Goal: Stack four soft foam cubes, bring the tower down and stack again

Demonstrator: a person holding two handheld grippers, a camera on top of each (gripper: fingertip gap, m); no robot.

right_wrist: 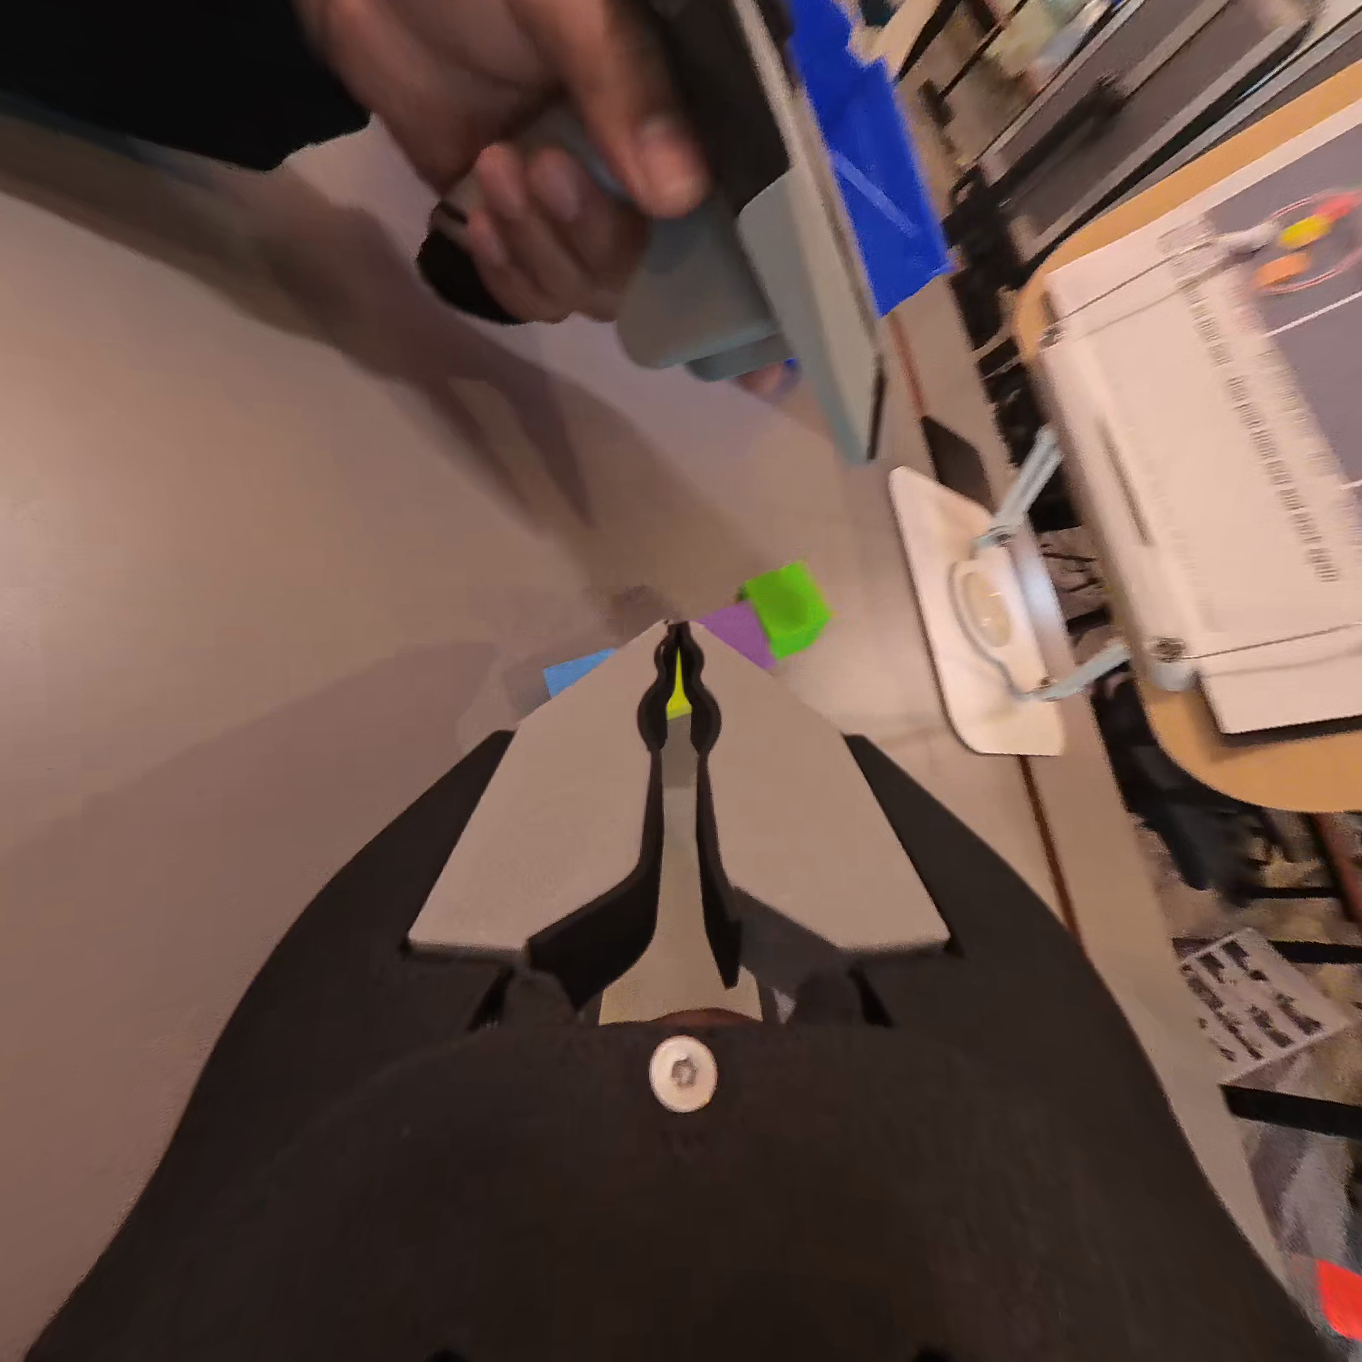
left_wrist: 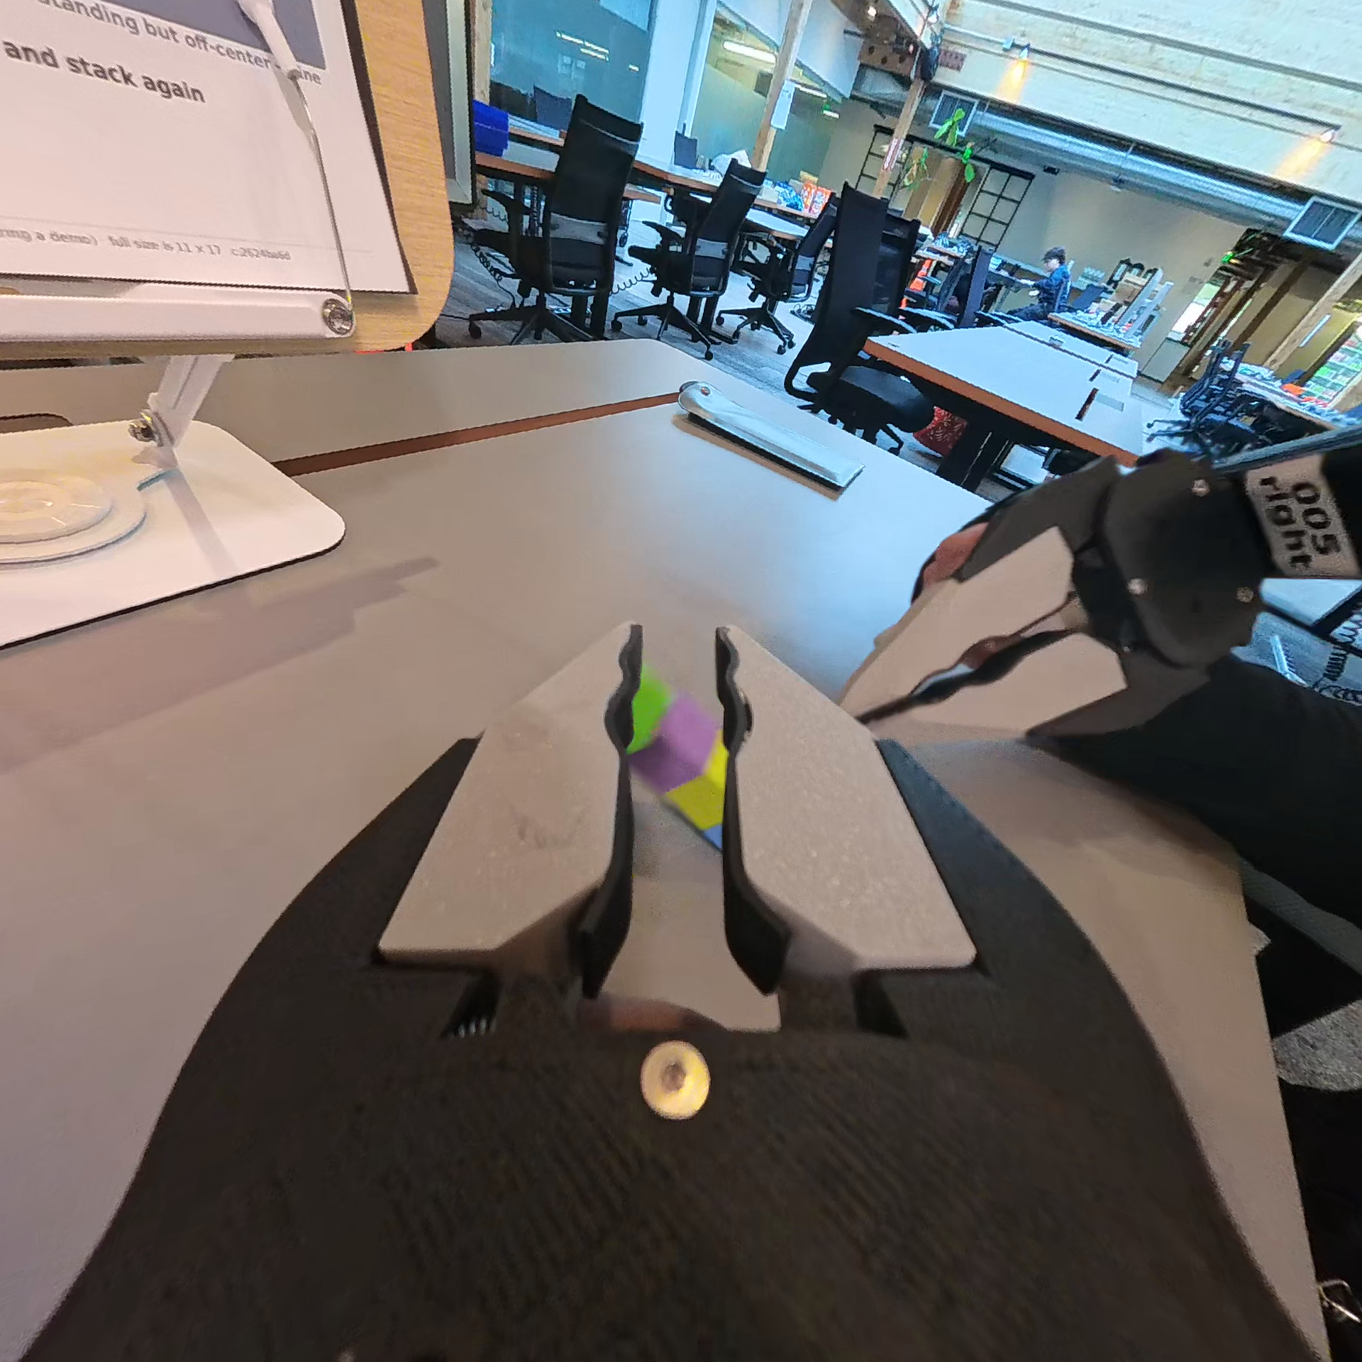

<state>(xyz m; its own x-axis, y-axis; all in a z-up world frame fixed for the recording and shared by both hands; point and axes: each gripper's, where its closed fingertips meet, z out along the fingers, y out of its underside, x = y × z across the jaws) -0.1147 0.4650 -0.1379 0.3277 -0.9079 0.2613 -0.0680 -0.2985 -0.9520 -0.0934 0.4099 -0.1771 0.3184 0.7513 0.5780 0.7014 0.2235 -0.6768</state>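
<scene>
Four foam cubes lean in a tilted column on the grey table (left_wrist: 457,589): green (left_wrist: 648,707) highest, then purple (left_wrist: 682,744), yellow (left_wrist: 700,796) and blue (left_wrist: 713,836) lowest. They are blurred. My left gripper (left_wrist: 678,641) is slightly open and empty, and the cubes show through its gap just beyond the tips. My right gripper (right_wrist: 678,626) is shut, tips pointing at the column. In its view green (right_wrist: 785,608) and purple (right_wrist: 741,634) lie right of the tips, blue (right_wrist: 575,671) lies left, and yellow (right_wrist: 678,700) shows behind the fingers. It also shows in the left wrist view (left_wrist: 858,711).
A white document stand (left_wrist: 184,531) holding a printed sheet stands at the back left. A metal strip (left_wrist: 766,442) lies near the table's far edge. Office chairs (left_wrist: 575,243) and desks are beyond. A hand (right_wrist: 531,221) holds the left gripper. The grippers' ends are close to 7 centimeters from one another.
</scene>
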